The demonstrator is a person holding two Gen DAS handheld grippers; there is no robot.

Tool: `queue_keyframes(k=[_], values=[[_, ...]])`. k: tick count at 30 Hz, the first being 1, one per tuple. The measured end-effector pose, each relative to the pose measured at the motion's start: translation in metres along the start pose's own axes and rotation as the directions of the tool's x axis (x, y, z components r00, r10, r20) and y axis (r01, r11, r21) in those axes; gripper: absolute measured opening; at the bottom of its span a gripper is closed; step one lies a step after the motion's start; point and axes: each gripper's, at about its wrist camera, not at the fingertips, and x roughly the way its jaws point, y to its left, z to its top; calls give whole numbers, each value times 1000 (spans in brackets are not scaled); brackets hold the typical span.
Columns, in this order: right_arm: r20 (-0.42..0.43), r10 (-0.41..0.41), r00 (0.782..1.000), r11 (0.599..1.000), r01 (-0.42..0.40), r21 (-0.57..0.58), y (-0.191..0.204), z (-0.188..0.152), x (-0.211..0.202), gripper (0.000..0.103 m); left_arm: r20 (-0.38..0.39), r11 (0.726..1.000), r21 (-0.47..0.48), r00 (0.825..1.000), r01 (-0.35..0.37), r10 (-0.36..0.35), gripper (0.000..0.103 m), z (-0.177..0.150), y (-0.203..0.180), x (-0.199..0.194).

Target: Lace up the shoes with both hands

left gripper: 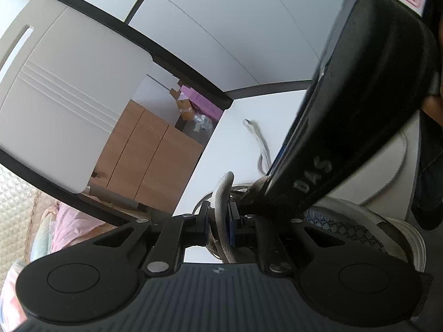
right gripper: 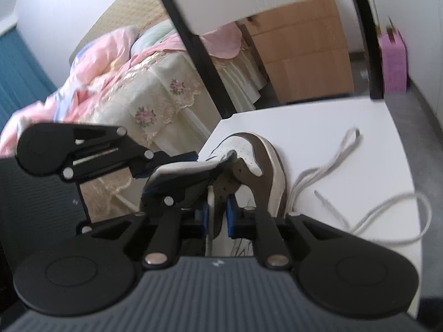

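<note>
A brown and white sneaker [right gripper: 265, 163] lies on a white table [right gripper: 346, 152], toe pointing away. My right gripper [right gripper: 217, 215] is shut on the shoe's brown eyelet flap [right gripper: 221, 193]. My left gripper [left gripper: 221, 221] is shut on the shoe's white tongue [left gripper: 223, 193]; in the right wrist view it [right gripper: 171, 171] comes in from the left, clamped on the same tongue [right gripper: 180, 170]. A grey-white lace [right gripper: 326, 171] trails loose over the table to the right of the shoe. The right gripper's black body [left gripper: 360, 110] crosses the left wrist view and hides most of the shoe.
A white chair with a black frame [left gripper: 69, 96] stands at the table's far edge. Beyond it are a wooden drawer unit [right gripper: 301, 47], a pink box [right gripper: 393, 63] and a bed with pink bedding [right gripper: 110, 69]. The table edge [right gripper: 216, 132] drops off left of the shoe.
</note>
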Motion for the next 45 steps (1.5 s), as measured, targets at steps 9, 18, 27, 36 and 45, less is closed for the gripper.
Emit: queue_keyframes(k=[9, 18, 27, 36, 45], values=[[12, 106, 994, 961, -106, 256, -31, -2, -2, 13, -14, 1000, 24, 1000, 13, -12, 17, 4, 9, 15], [45, 146, 988, 899, -152, 410, -46, -8, -4, 13, -14, 990, 111, 997, 83, -82, 24, 10, 9, 23], [88, 168, 982, 820, -189, 541, -62, -13, -6, 13, -37, 941, 292, 985, 170, -167, 24, 11, 6, 30], [80, 145, 986, 817, -164, 553, -65, -14, -5, 13, -79, 884, 402, 971, 238, -226, 24, 18, 7, 35], [55, 148, 987, 848, -156, 507, -62, -9, -5, 13, -153, 838, 433, 943, 332, -295, 34, 40, 24, 44]])
